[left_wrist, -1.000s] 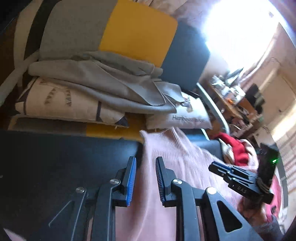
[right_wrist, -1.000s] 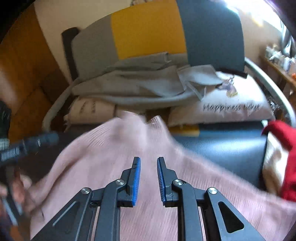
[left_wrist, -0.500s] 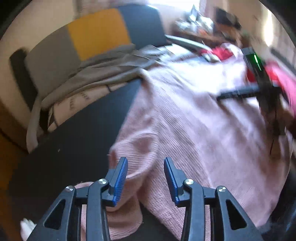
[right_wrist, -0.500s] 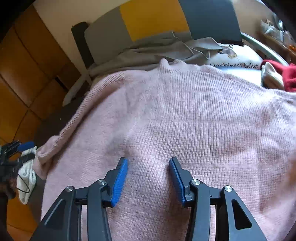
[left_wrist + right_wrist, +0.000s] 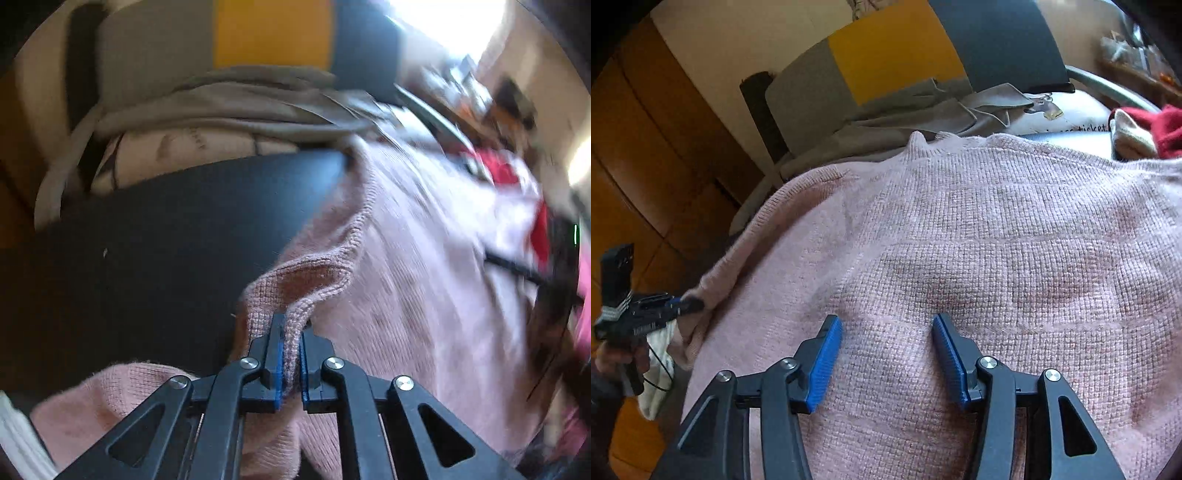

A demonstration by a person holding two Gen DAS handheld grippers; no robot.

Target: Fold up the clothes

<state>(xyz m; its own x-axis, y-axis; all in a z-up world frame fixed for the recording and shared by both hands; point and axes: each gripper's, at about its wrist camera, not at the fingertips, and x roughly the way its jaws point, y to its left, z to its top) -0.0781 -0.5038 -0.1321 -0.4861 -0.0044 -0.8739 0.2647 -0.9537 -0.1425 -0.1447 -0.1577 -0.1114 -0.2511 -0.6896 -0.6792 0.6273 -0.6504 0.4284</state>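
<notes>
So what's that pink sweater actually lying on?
The pink sweater lies on a dark padded surface, bare to its left. How far that runs beneath the knit is hidden. The left gripper pinches the sweater's edge; the right gripper is open over it.

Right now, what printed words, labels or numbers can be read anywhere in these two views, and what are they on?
"ticket" — end of a dark script line on the white printed pillow behind the pink knitted sweater; the words before it are hidden by the sweater.
White marking on the left claw body: too small and blurred to read.
Left wrist view: nothing legible; the background is motion-blurred.
</notes>
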